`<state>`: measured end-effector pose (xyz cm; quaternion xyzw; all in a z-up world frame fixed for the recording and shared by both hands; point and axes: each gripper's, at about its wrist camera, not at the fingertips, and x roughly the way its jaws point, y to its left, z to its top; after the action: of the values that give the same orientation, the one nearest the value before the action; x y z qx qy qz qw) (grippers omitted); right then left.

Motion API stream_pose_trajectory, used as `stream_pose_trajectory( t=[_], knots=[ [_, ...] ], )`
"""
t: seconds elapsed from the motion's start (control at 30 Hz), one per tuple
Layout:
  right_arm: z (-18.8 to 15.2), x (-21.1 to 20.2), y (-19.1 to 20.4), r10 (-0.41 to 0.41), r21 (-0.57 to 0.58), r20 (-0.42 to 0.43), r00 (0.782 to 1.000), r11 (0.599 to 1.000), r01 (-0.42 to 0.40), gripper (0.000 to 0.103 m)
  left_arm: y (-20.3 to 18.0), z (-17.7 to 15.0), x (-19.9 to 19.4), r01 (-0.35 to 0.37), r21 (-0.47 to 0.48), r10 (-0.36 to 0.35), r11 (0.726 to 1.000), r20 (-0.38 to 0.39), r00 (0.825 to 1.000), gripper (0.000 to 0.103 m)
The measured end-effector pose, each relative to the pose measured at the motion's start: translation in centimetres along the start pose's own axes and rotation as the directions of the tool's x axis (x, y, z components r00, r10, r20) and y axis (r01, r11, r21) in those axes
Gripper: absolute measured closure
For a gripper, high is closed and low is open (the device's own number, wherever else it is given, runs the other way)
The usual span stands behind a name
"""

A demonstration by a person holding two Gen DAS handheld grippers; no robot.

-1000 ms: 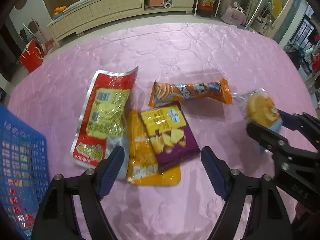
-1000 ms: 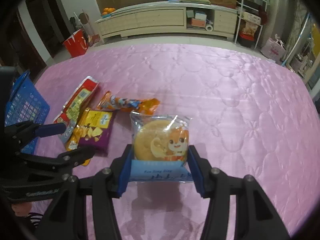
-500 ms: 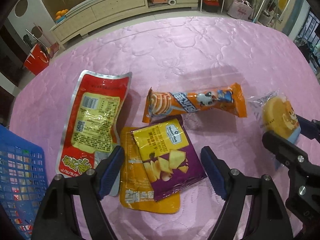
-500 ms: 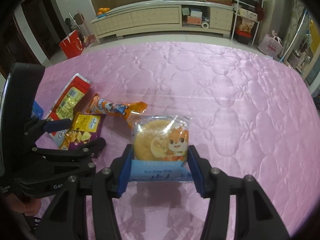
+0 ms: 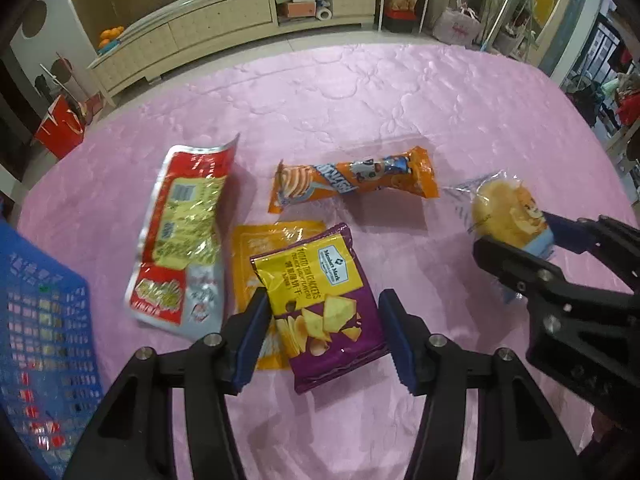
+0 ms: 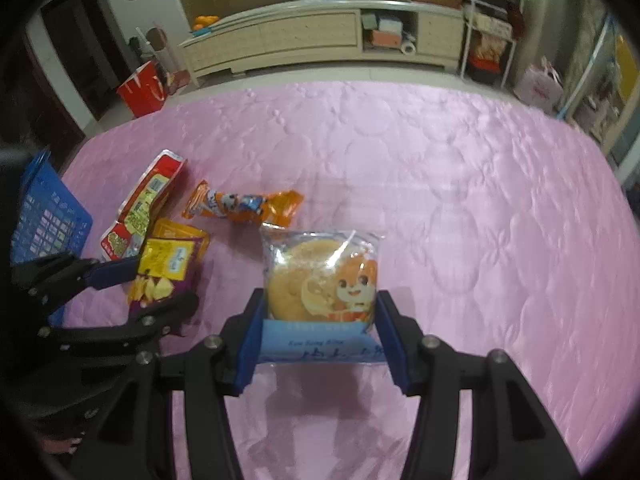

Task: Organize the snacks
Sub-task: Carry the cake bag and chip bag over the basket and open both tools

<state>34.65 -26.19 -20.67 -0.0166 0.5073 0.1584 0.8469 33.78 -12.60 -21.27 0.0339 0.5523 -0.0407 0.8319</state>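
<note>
Pink quilted cloth under snacks, beige cabinet behind

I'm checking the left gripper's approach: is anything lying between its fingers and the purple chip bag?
Nothing visible. The left gripper is open with its fingers on either side of the purple chip bag, which lies on top of the yellow packet.

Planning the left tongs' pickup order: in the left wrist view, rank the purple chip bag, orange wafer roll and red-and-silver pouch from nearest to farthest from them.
1. Purple chip bag: between the fingers of the open left tongs.
2. Red-and-silver pouch: to the left, its near end beside the left finger.
3. Orange wafer roll: straight ahead, beyond the chip bag.
</note>
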Motion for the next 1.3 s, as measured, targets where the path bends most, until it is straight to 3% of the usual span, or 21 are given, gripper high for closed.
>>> stream_pose_trajectory(
  t=[0.47, 0.93, 1.3],
  knots=[
    [-0.3, -6.8, 5.6, -0.051, -0.05, 0.058, 0.997, 0.997, 0.054, 0.045, 4.1, -3.4, -9.9, 0.048, -0.038, -0.042, 0.998, 0.162, 0.986, 0.05],
    [-0.2, -13.4, 14.1, 0.024, -0.109, 0.163, 0.986, 0.994, -0.006, 0.045, 9.7, -7.6, -19.8, 0.012, -0.052, 0.005, 0.999, 0.306, 0.952, 0.05],
    [0.7, -14.4, 22.8, 0.112, -0.23, 0.187, 0.976, 0.971, -0.068, 0.045, 18.0, -10.6, -23.0, -0.039, -0.138, 0.084, 0.99, 0.341, 0.936, 0.05]
  ],
)
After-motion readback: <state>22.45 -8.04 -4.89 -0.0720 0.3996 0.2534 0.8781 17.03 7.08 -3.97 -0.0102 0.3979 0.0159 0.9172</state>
